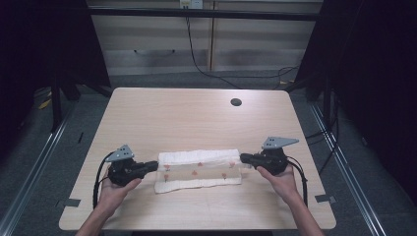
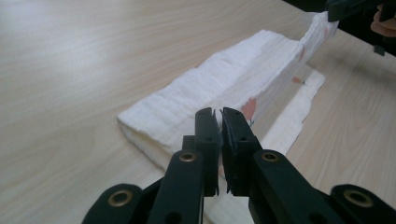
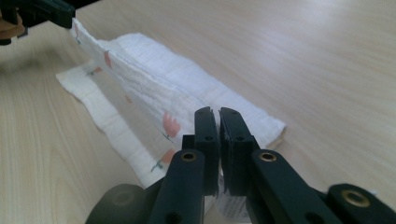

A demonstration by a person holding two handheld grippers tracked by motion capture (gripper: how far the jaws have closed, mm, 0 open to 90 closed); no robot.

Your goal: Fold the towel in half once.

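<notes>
Both my grippers pinch opposite ends of a white flower-printed cloth [image 1: 199, 170] near the front of the wooden table [image 1: 187, 115].

My left gripper [image 1: 153, 165] has its jaws clamped on the cloth's left edge; my right gripper [image 1: 244, 158] is clamped on its right edge. I read no brand or writing anywhere. The gripper views show me a lifted fold running taut between the jaws, with a lower layer flat on the table; from the high view I see the table's round cable hole [image 1: 236, 102].
</notes>
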